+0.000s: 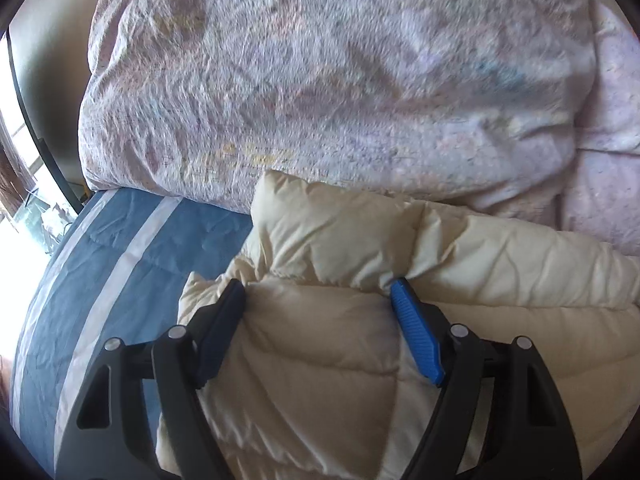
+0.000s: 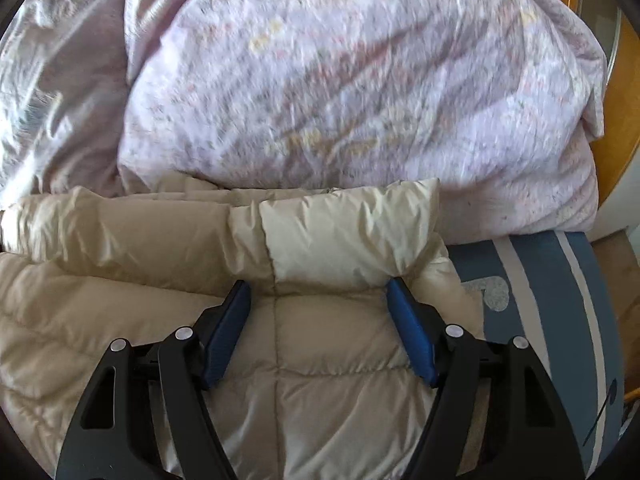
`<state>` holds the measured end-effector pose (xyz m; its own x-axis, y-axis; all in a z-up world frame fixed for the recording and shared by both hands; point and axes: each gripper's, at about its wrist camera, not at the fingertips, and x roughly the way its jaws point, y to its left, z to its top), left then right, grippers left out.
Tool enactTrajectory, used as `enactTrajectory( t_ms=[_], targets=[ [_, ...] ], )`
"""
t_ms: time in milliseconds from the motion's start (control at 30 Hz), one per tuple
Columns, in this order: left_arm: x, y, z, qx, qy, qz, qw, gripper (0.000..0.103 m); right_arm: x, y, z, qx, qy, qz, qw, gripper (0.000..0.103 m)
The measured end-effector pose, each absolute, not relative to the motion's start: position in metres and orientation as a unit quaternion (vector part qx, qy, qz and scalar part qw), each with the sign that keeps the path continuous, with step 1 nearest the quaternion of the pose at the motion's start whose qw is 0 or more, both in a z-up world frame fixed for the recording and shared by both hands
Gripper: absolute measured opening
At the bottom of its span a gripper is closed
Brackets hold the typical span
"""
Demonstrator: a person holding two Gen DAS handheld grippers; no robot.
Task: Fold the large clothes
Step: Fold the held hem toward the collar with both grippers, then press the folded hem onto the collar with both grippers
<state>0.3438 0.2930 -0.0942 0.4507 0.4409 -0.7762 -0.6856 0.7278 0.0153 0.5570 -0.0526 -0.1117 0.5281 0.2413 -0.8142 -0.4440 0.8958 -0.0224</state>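
Cream quilted puffer jacket (image 1: pixel 344 340) lies on the blue bed sheet with white stripes (image 1: pixel 120 264), its far edge butting against the bulky lilac floral-print duvet (image 1: pixel 320 80). Left gripper (image 1: pixel 320 292) spread wide, fingers (image 1: pixel 416 336) pressed down onto the padding either side of a quilted panel, nothing pinched between them. Right gripper (image 2: pixel 318 292) likewise wide open, resting on the jacket (image 2: pixel 320 360) with a puffy folded-over band just ahead of the tips.

Handling guess: light, soft, springy fill; shell looks slick, so a shallow pinch would likely slip. Best hold probably at a stitched seam or the hem edge, where the fabric is thinner.

Room: duvet (image 2: pixel 340 80) blocks forward travel. Bare sheet (image 2: pixel 540 300) shows beside each outer edge of the jacket. Bed edge near on both sides; wooden frame (image 2: pixel 616 140) at far right.
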Motion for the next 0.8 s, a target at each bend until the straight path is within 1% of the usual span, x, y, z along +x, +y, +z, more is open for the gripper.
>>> enactTrajectory(
  t_ms=[267,500,800],
  targets=[
    [0.351,0.299,-0.116,-0.155,0.395,0.34,0.839,0.084,0.548,-0.043,-0.137,-0.115,0.425,0.182,0.879,0.075],
    [0.357,0.302,-0.131,-0.17,0.395,0.339,0.837,0.088,0.558,-0.019,-0.173,-0.111,0.442,0.188,0.87,0.079],
    [0.361,0.311,-0.142,-0.184,0.409,0.337,0.828,0.093,0.567,-0.013,-0.176,-0.107,0.458,0.186,0.863,0.083]
  ],
)
